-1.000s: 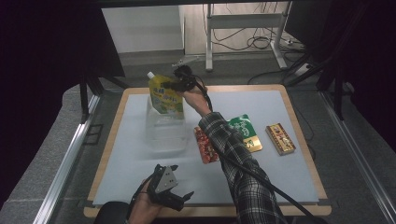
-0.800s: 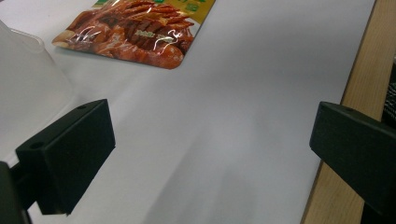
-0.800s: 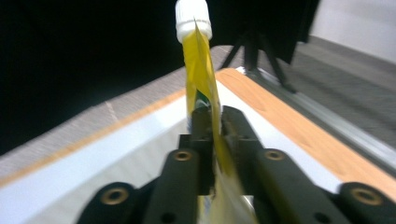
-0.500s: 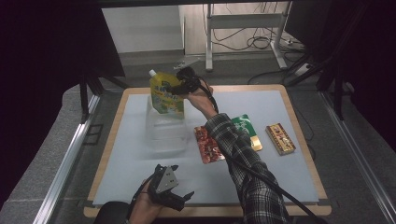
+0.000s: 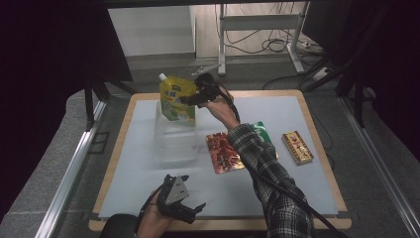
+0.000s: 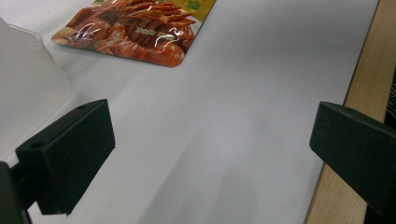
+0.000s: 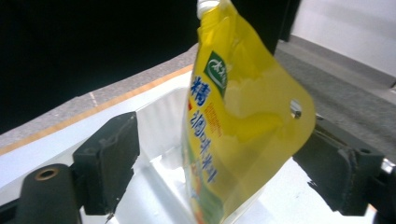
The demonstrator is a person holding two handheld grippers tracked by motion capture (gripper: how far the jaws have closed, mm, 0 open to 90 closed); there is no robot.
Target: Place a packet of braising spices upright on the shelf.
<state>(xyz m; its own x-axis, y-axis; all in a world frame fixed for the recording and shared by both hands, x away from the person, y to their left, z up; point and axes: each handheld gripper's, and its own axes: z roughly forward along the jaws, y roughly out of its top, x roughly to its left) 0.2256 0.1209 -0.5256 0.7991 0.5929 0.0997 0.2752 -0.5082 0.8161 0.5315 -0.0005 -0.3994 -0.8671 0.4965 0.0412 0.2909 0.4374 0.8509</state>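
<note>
The right gripper (image 7: 212,163) has just opened its jaws, releasing the yellow spout pouch (image 7: 233,121), which stands between them in the clear bin (image 5: 173,136). The left gripper (image 6: 210,154) waits open, well apart.

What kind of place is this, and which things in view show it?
Probably a lab or workshop set up for recording, not a home: a white board fenced by metal rails, loose cables on the floor, and a hand-held gripper by a yellow pouch.

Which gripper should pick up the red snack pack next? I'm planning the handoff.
Probably left: the left gripper is open and free, facing the red snack pack. The right gripper, jaws just opening, is at the yellow pouch.
</note>
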